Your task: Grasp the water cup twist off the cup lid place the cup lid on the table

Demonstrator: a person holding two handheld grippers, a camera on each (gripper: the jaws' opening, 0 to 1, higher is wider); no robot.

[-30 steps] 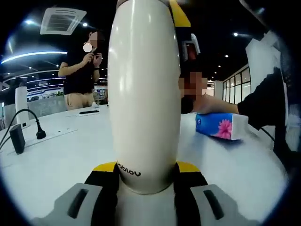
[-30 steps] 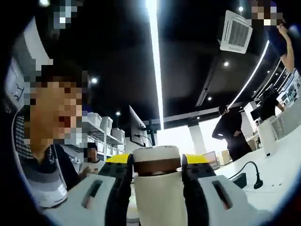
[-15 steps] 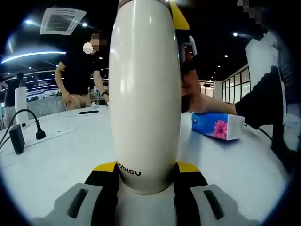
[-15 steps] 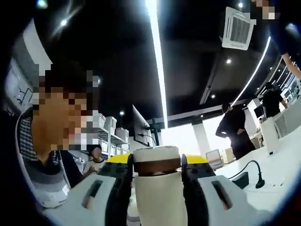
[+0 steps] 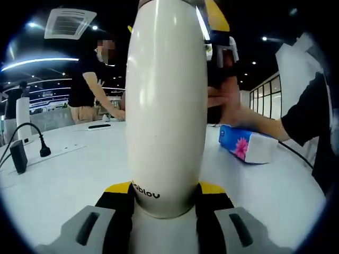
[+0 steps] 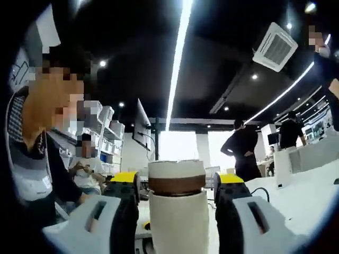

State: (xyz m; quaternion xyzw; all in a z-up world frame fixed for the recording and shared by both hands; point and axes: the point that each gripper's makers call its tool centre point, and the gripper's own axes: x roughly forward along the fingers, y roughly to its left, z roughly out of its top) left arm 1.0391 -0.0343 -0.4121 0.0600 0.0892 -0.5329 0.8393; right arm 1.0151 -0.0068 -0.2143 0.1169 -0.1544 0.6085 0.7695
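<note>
Two yellow-tipped jaws of the left gripper (image 5: 166, 191) pinch the base of the white water cup (image 5: 166, 106), which stands upright over the white table (image 5: 63, 174); its top is cut off, a blue tissue box (image 5: 248, 146) behind. Over to the right gripper view: right gripper (image 6: 177, 182) spread, flanking the cup lid (image 6: 176, 176) with slim gaps either side.
</note>
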